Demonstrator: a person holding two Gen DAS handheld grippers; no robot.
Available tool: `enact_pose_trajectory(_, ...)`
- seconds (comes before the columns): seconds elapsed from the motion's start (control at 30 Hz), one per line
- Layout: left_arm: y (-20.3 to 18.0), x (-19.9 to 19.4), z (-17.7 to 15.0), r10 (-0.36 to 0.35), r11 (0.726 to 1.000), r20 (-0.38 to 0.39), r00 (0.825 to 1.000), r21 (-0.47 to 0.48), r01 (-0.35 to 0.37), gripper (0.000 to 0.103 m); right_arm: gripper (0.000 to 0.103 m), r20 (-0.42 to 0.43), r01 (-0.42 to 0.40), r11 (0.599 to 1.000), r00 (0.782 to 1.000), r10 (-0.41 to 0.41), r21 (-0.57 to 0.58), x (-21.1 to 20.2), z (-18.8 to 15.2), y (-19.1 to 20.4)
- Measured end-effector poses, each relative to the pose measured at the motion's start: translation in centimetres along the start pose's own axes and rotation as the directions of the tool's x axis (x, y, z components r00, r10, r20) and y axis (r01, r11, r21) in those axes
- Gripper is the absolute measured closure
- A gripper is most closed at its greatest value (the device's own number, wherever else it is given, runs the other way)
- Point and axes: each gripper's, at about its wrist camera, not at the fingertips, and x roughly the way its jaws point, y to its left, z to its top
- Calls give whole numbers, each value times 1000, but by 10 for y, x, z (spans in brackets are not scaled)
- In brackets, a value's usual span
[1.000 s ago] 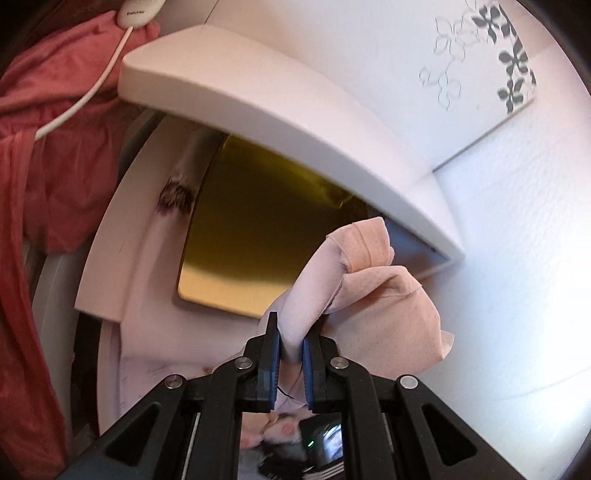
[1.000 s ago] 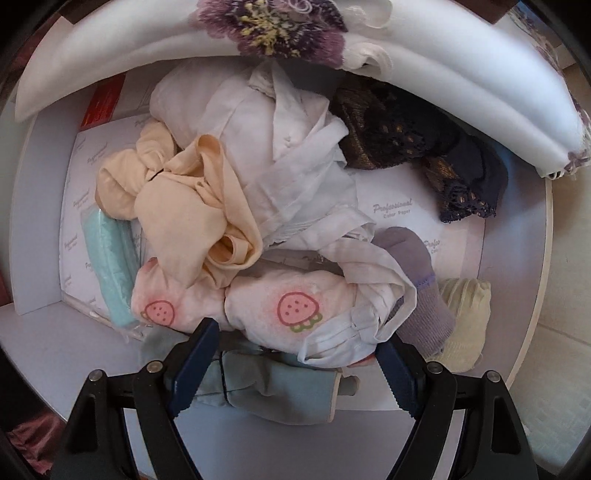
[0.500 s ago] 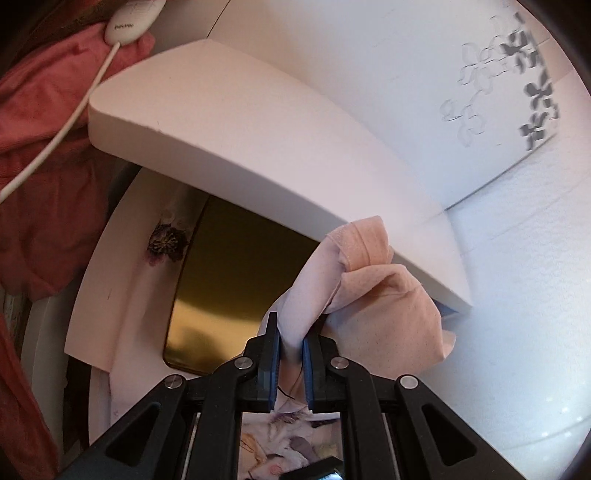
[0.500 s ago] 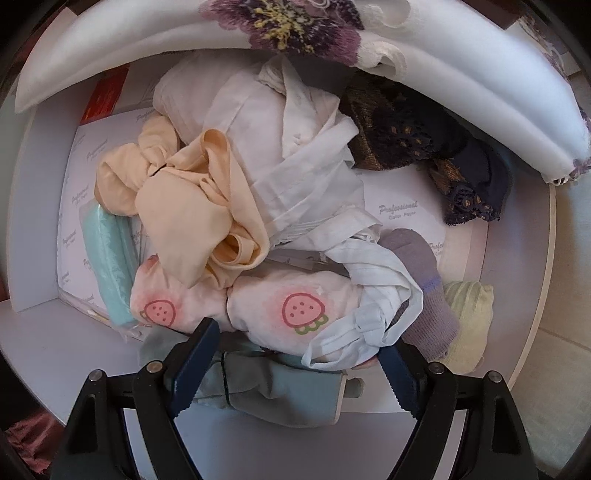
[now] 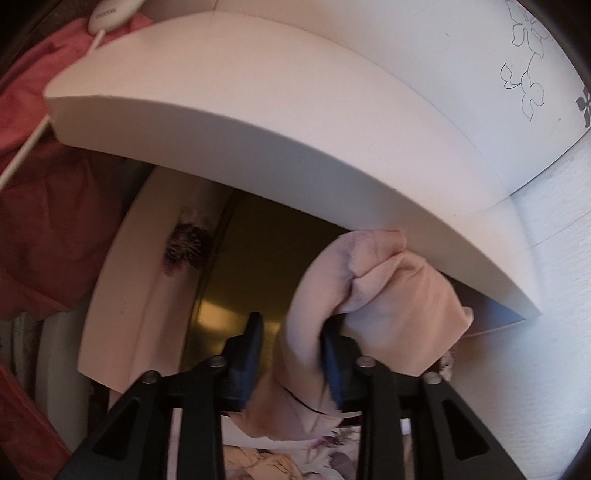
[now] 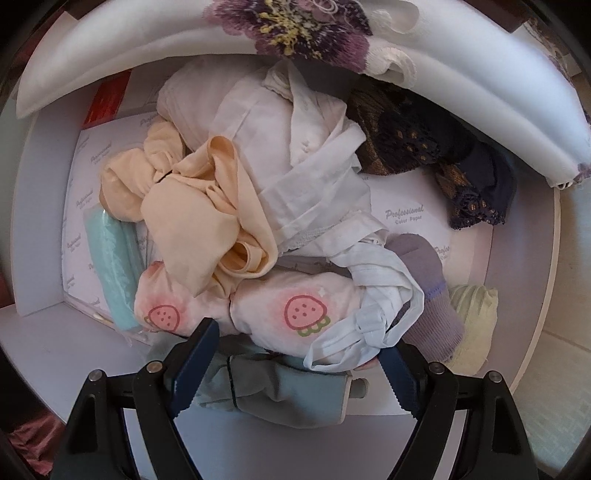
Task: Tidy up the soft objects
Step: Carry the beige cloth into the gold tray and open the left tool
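Note:
In the left wrist view a pale pink cloth [image 5: 399, 295] hangs bunched over the right finger of my left gripper [image 5: 291, 328]. Its jaws are opening: the left pad stands clear of the fabric, which still lies between them. In the right wrist view my right gripper [image 6: 295, 358] points down, open wide over a pile of soft things. A strawberry-print cloth [image 6: 295, 310] lies just beyond its fingertips, untouched by the pads. A grey-blue cloth [image 6: 288, 387] sits under the gripper. A peach garment [image 6: 192, 221], a white garment [image 6: 306, 177], dark lace [image 6: 424, 147] and a purple sock [image 6: 432, 302] fill the rest.
A thick white shelf board [image 5: 258, 122] overhangs a yellow-brown panel [image 5: 266, 258]. Red fabric [image 5: 44, 221] and a white corded remote [image 5: 114, 13] lie to the left. The pile sits in a white compartment [image 6: 517, 295] on packs of paper [image 6: 406, 214], under a flower-embroidered white cloth [image 6: 295, 29].
My left gripper's jaws have parted from their pinch on the pink cloth, and the gripper has moved closer under the white shelf board. The right gripper has stayed put.

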Motion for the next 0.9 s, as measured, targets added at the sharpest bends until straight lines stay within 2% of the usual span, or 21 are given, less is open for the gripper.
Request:
enact_pose_trajectory(0.1,1,-12,-10,27,1000,54,998,9,-27,65,17,3,0,1000,1000,0,-1,-2,3,0)
enact_pose_trajectory(0.23,-4,-40,-31,104,993,185,977,29,-112,66,17,6,4,1000,1000,-4,-1,-4,3,0)
enact_pose_trajectory(0.3,-9,-43,-38,119,989,214,970,59,-135,66,17,6,7,1000,1000,-7,-2,-4,3,0)
enact_pose_trajectory(0.43,-21,-33,-33,128,983,183,975,109,-149,66,17,8,12,1000,1000,-12,-6,-4,1,3)
enact_pose_trajectory(0.53,-26,-21,-25,160,967,159,974,175,-188,67,17,5,10,1000,1000,-10,0,-3,1,4)
enact_pose_trajectory(0.63,-28,-13,-20,181,963,139,974,175,-204,66,17,6,13,1000,1000,-13,-4,-2,0,4)
enact_pose_trajectory(0.8,-36,18,-17,258,939,117,959,205,-278,66,16,4,9,1000,1000,-9,0,-1,1,2)
enact_pose_trajectory(0.9,-25,20,-11,223,960,109,969,150,-238,66,16,3,6,1000,1000,-6,0,-2,1,1)
